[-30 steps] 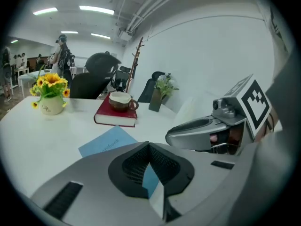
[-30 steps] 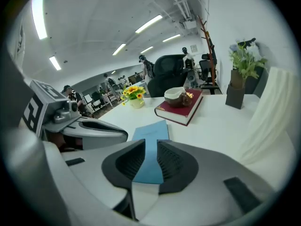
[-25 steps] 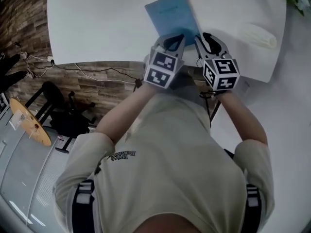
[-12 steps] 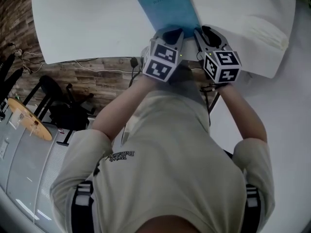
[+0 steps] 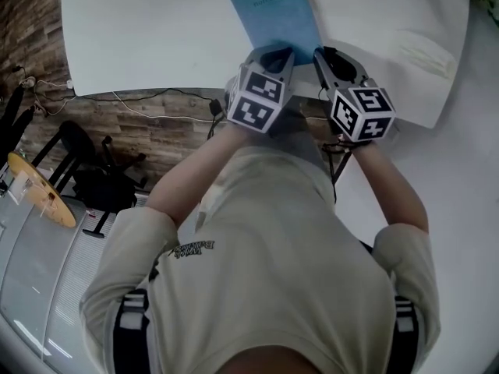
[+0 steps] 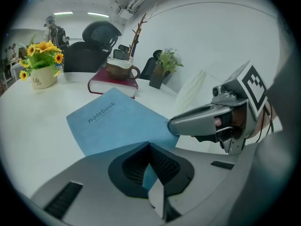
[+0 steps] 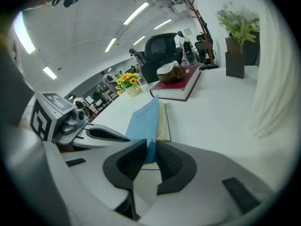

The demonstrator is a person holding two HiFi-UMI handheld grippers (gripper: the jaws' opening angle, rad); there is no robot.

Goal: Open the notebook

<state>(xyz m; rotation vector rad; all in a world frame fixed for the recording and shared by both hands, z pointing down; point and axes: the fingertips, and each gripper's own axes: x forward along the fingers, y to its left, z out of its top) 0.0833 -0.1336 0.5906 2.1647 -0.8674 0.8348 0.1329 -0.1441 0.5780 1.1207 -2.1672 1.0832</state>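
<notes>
A blue notebook lies on the white table, with its title facing me in the left gripper view. My left gripper is shut on the notebook's near edge. My right gripper is at the near right corner, its jaws closing. The blue cover stands between the pads and is raised off the cream pages. The right gripper's tip touches the cover's edge in the left gripper view.
Behind the notebook lies a dark red book with a brown cup on it. A sunflower pot stands far left, a potted plant far right. White cloth lies right. The table edge runs under my grippers.
Both grippers stay at the notebook's near edge. The right gripper has shifted slightly right and toward me. The notebook has hardly moved.
</notes>
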